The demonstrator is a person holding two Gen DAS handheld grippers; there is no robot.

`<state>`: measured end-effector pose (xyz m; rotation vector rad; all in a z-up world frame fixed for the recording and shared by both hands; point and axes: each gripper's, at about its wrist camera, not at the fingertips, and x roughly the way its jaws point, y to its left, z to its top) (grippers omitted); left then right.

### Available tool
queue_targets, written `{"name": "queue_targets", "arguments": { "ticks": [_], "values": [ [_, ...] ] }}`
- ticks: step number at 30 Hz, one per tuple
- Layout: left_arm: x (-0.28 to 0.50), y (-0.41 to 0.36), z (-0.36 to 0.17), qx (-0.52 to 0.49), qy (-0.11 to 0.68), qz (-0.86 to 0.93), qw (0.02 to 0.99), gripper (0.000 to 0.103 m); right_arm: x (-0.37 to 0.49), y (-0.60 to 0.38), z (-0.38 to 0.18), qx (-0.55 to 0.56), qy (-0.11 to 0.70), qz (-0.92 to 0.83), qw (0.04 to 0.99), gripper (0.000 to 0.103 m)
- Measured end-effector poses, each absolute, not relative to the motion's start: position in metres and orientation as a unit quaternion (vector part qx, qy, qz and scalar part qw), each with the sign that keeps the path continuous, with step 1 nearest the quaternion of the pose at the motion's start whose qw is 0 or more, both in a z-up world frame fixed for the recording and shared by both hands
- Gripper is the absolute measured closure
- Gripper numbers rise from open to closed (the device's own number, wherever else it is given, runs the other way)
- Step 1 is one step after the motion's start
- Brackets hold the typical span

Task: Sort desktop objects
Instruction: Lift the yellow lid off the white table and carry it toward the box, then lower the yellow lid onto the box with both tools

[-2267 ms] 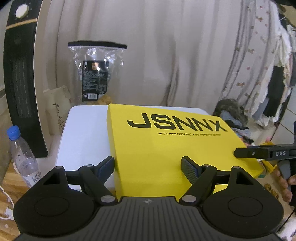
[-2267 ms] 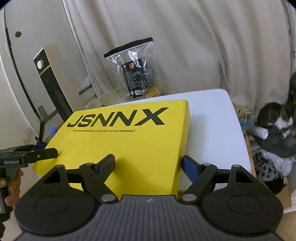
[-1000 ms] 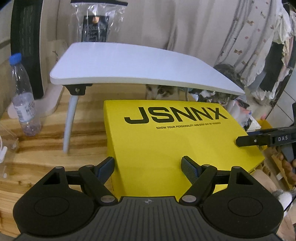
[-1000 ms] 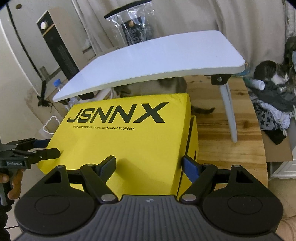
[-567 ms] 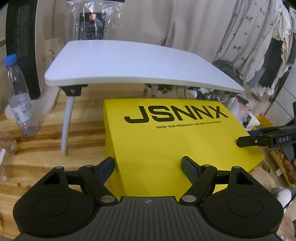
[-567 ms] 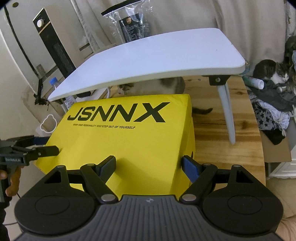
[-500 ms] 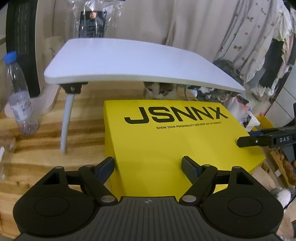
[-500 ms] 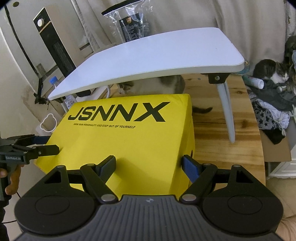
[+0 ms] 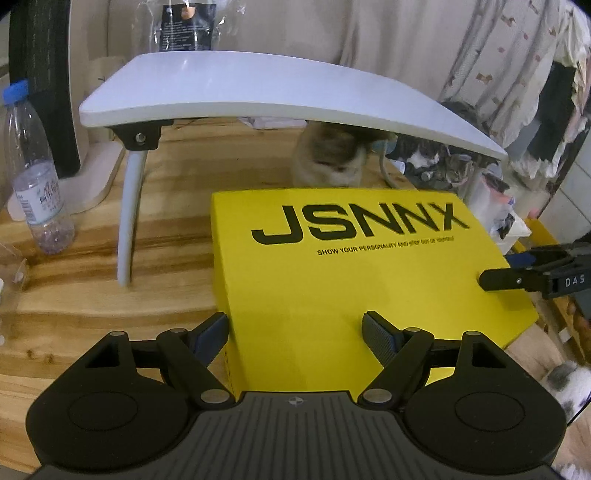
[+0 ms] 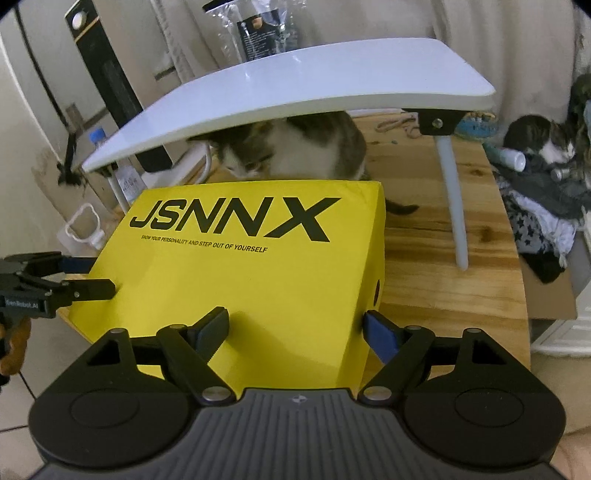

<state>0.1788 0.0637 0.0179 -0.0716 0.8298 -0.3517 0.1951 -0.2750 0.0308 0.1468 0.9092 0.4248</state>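
Observation:
A yellow box marked JSNNX (image 9: pixel 351 273) sits low in front of the small white table (image 9: pixel 258 88), over the wooden floor. My left gripper (image 9: pixel 295 332) grips its near left corner, one finger on the lid and one on the left side. My right gripper (image 10: pixel 295 330) grips the near right corner (image 10: pixel 288 280) the same way. Each gripper shows in the other's view: the right one (image 9: pixel 532 275) and the left one (image 10: pixel 55 284). The box's underside is hidden.
A cat (image 10: pixel 295 147) stands under the white table just behind the box (image 9: pixel 328 158). A water bottle (image 9: pixel 35 184) stands at the left. A snack bag (image 10: pixel 258 33) leans at the back. Another cat (image 10: pixel 539 140) lies on clothes at the right.
The box came off the white table and went down in front of it, both grippers holding it. It now sits lower and closer to the table. The cat moved under the table.

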Motion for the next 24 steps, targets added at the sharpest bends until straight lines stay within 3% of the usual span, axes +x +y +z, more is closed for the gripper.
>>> {"name": "queue_targets", "arguments": {
  "ticks": [19, 21, 24],
  "values": [
    [0.186, 0.054, 0.018, -0.033, 0.358, -0.146, 0.922, 0.022, 0.227, -0.271, 0.022, 0.062, 0.419, 0.193, 0.885, 0.018],
    [0.174, 0.053, 0.024, -0.028, 0.329, -0.143, 0.933, 0.008, 0.221, -0.270, 0.024, 0.052, 0.407, 0.194, 0.891, 0.018],
    [0.152, 0.053, 0.034, -0.029, 0.280, -0.126, 0.951, 0.000, 0.206, -0.268, 0.028, 0.047, 0.376, 0.188, 0.906, 0.009]
  ]
}}
